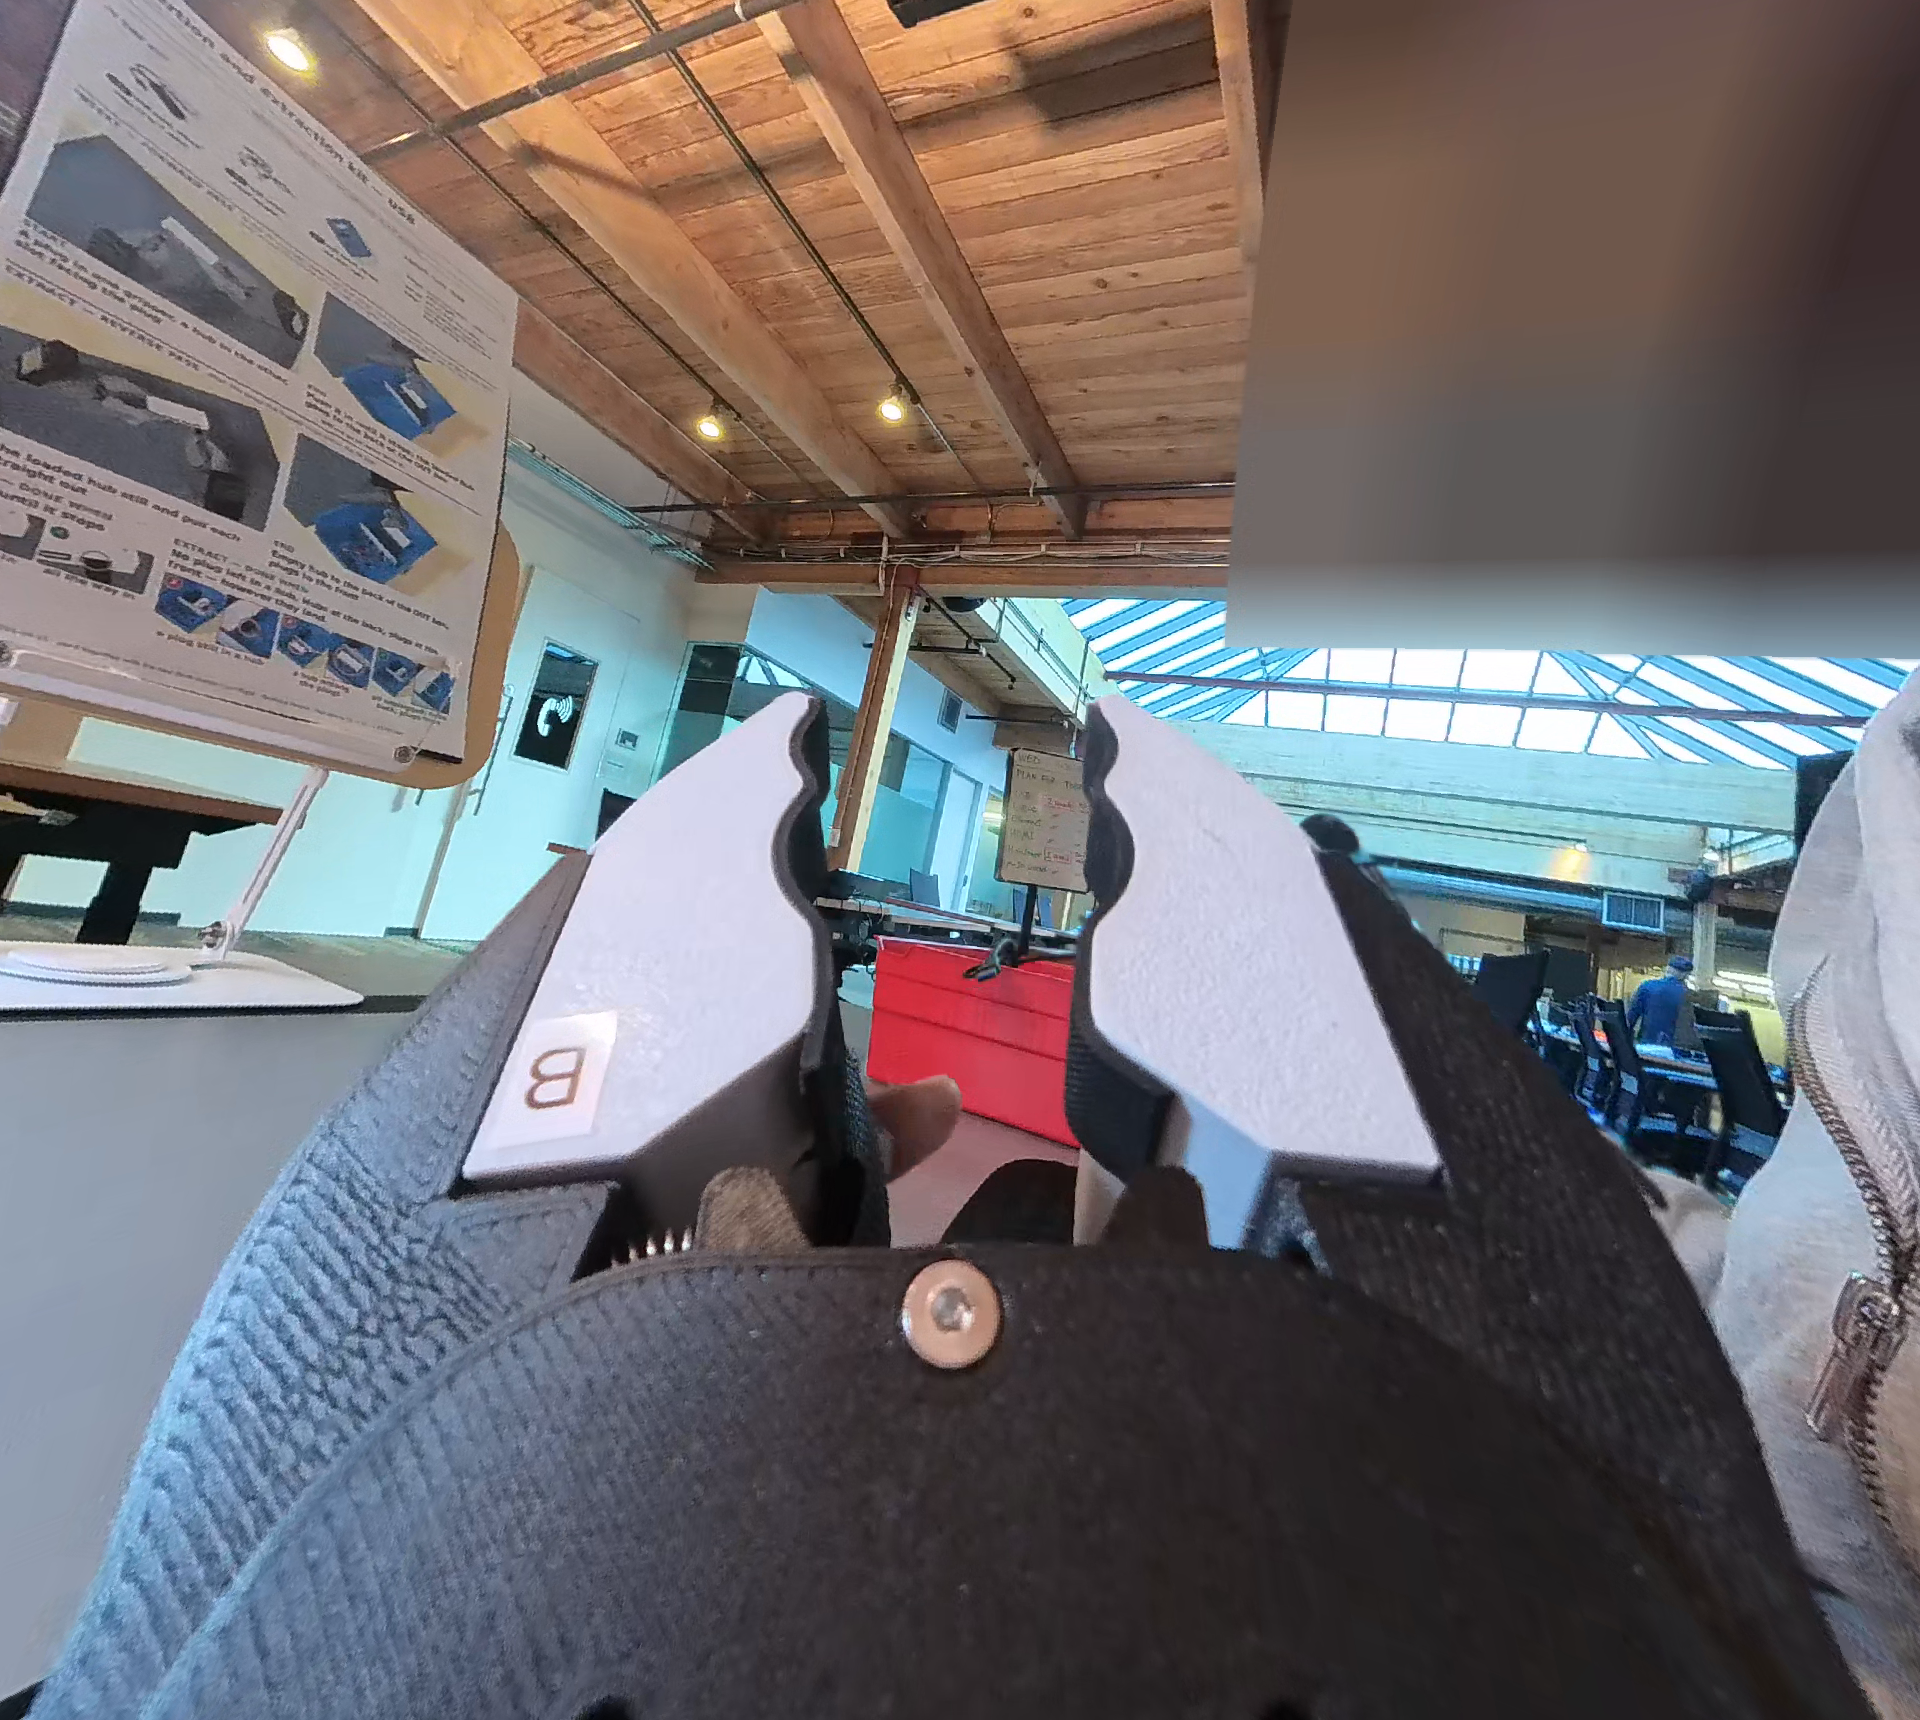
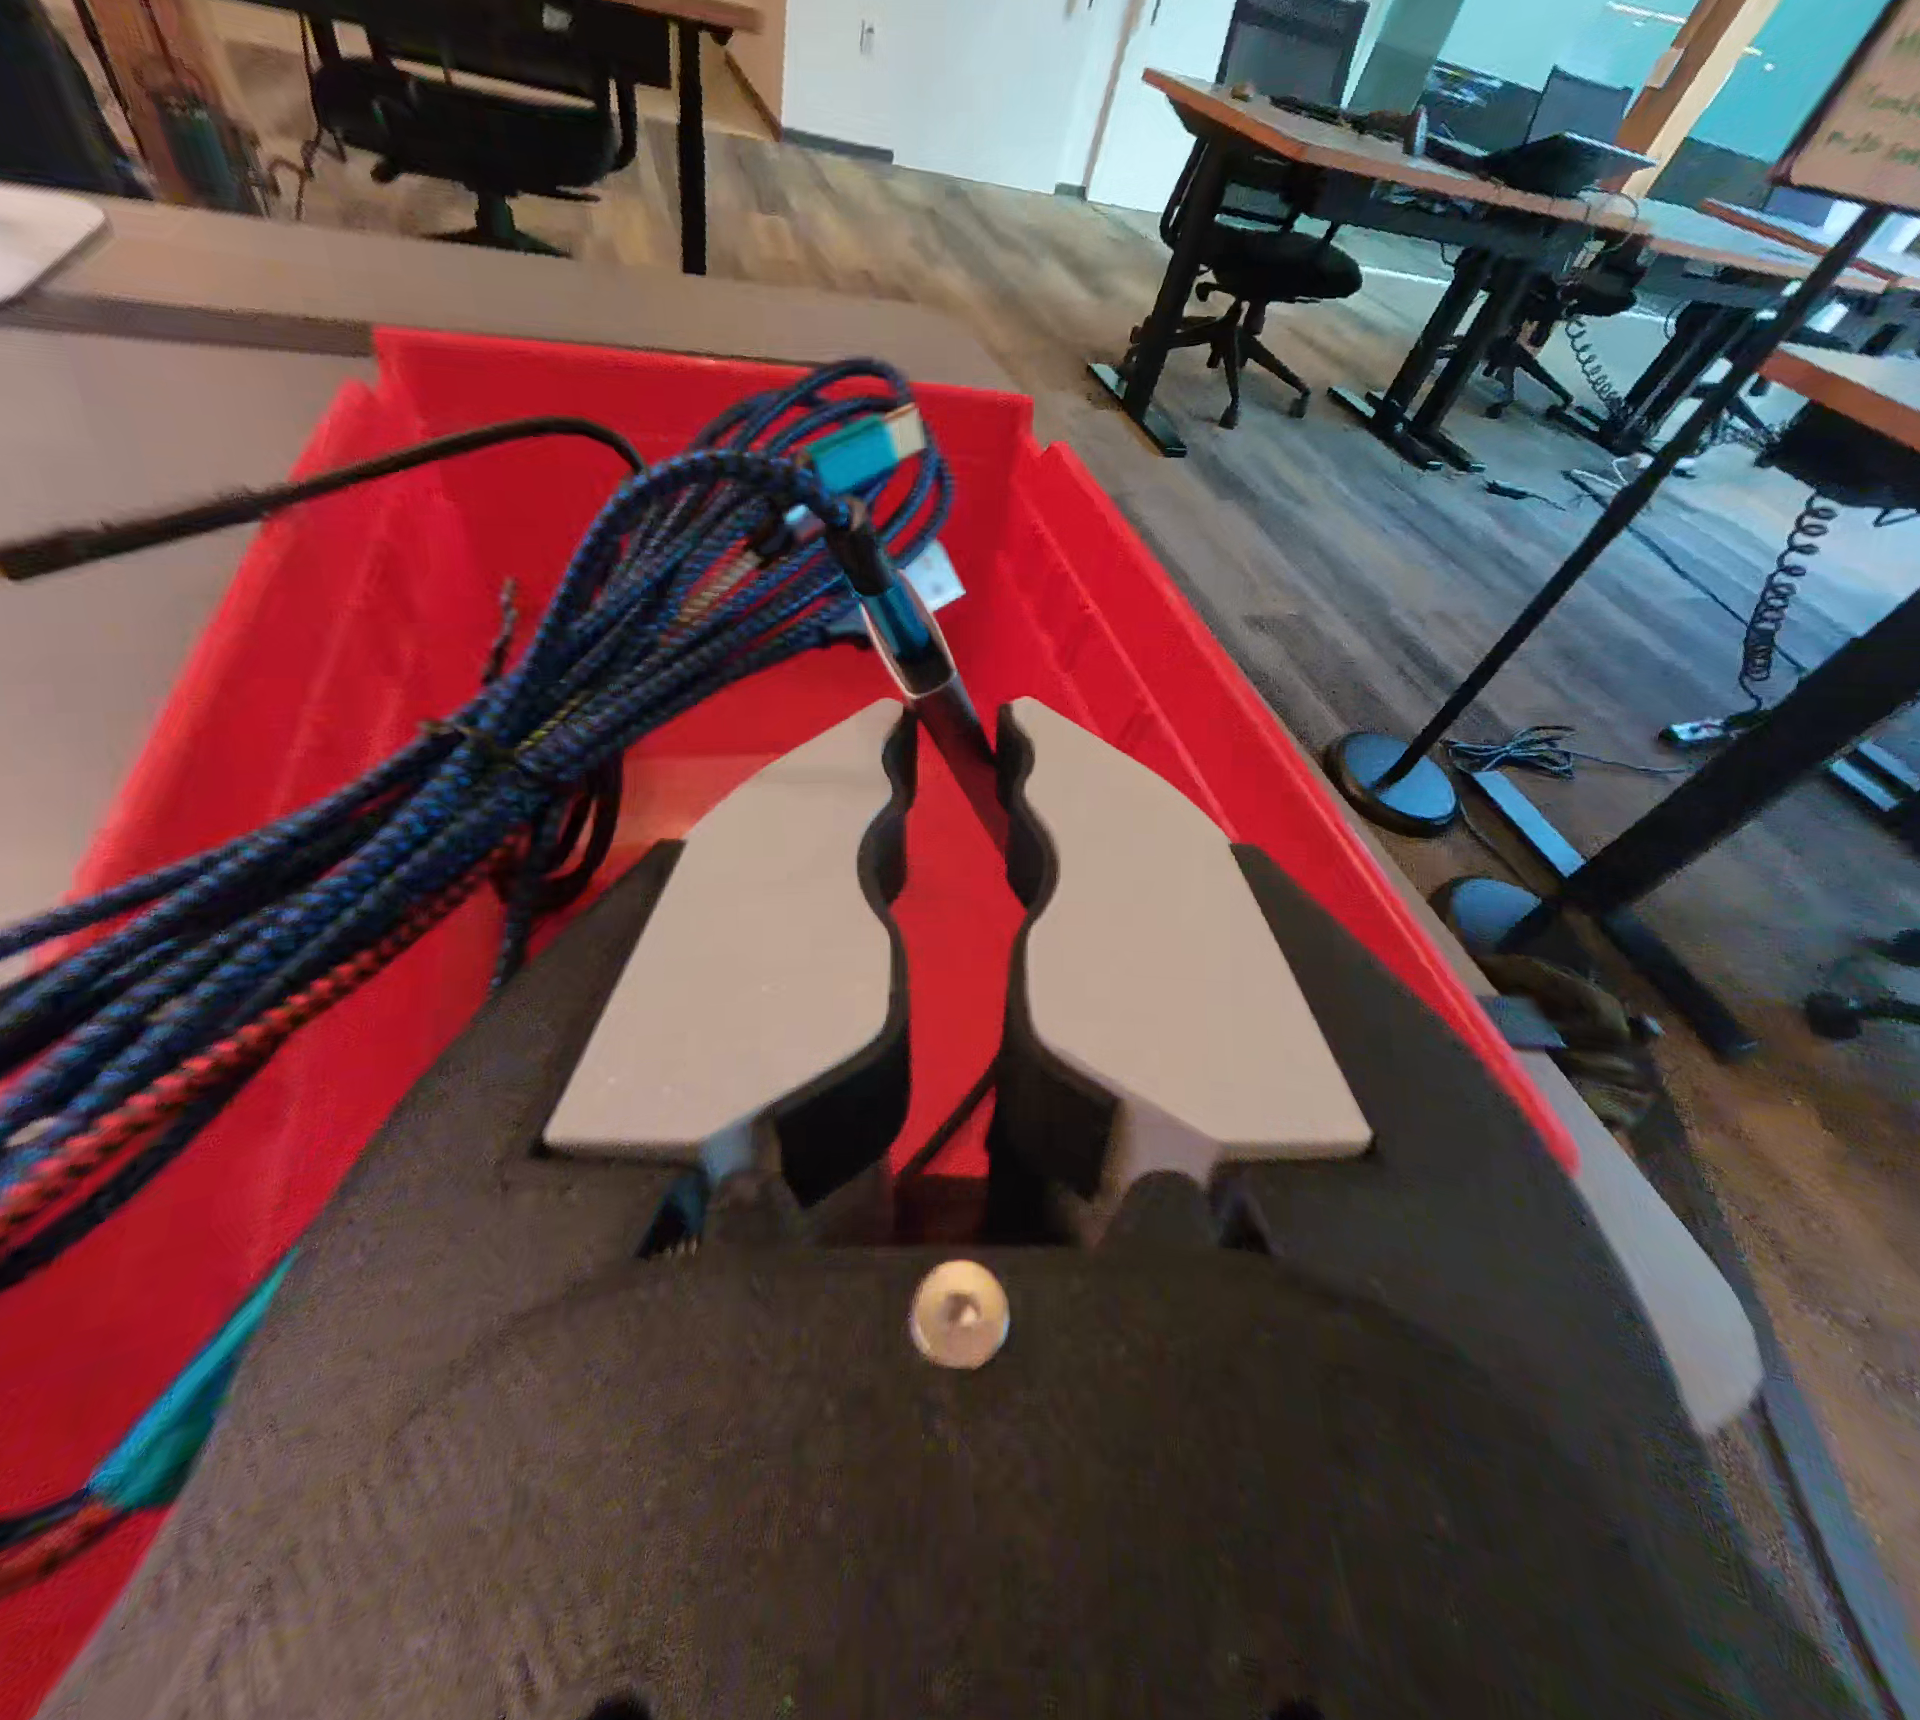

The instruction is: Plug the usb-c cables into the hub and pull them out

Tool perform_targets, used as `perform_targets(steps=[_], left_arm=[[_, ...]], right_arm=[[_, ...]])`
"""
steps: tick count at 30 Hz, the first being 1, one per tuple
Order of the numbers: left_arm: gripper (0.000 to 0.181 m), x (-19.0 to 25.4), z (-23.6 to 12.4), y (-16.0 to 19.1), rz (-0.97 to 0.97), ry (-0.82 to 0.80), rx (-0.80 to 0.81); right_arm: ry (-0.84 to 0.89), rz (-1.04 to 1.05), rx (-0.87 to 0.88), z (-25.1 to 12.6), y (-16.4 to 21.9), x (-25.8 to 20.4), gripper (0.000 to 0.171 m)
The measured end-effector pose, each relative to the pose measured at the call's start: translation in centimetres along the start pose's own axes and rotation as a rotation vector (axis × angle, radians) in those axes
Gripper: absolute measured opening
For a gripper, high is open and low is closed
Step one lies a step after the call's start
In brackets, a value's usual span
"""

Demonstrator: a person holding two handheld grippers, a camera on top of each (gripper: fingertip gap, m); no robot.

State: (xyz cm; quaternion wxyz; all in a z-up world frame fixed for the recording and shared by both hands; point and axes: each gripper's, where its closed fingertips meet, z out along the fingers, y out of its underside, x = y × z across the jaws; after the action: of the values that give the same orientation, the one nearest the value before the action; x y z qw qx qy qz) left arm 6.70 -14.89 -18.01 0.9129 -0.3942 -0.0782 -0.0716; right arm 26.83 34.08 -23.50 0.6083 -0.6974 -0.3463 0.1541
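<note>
- My left gripper (image 1: 956, 797) is pointing up and out over the room, toward the wooden ceiling and skylights; its jaws are standing apart with nothing between them.
- Through that gap I am seeing the red bin (image 1: 971, 1036) sitting farther along the bench (image 1: 156, 1151), and a fingertip (image 1: 914, 1125) is showing low between the jaws.
- An instruction sheet (image 1: 239, 382) is leaning on a white stand (image 1: 177, 979) at the bench's left side.
- A grey zipped sleeve (image 1: 1829, 1151) is filling the right edge of the left wrist view.
- My right gripper (image 2: 951, 725) is hovering over the red bin (image 2: 665, 382), which is sitting near the bench's right edge, with the floor dropping away just beyond it.
- Its jaws are standing a little apart; a dark slim hub (image 2: 961, 761) is slanting through the gap, lying close against the right one, but I cannot tell whether they are gripping it.
- A blue plug (image 2: 899, 621) is sitting at the hub's far end, seemingly pushed in.
- A bundle of braided usb-c cables (image 2: 343, 829), mostly blue-black with one red-black strand, is draping from the left over the bin, and is tied near its middle.
- Another blue plug (image 2: 868, 449) is sticking out free at the top of the bundle, near the bin's far wall.
- A thin black cable (image 2: 312, 486) is running off leftward across the bin's rim and over the bench (image 2: 135, 631).
</note>
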Motion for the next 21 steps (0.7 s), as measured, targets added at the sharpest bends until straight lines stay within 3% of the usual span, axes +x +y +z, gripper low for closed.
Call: perform_targets(steps=[6,11,17,21], left_arm=[[0.048,-0.2,-0.1,-0.1,-0.007,-0.010,0.011],[0.048,-0.2,-0.1,-0.2,-0.009,-0.009,0.013],[0.047,-0.2,-0.1,-0.1,-0.010,-0.007,0.012],[0.047,-0.2,-0.1,0.0,-0.008,-0.007,0.006]], right_arm=[[-0.085,0.081,-0.145,3.0,1.2,0.0,0.014],[-0.148,-0.204,-0.254,5.0,1.9,-1.8,0.012],[-0.189,-0.459,-0.597,6.7,6.6,-2.9,0.015],[-0.158,-0.423,-0.583,6.7,7.0,-2.8,0.019]])
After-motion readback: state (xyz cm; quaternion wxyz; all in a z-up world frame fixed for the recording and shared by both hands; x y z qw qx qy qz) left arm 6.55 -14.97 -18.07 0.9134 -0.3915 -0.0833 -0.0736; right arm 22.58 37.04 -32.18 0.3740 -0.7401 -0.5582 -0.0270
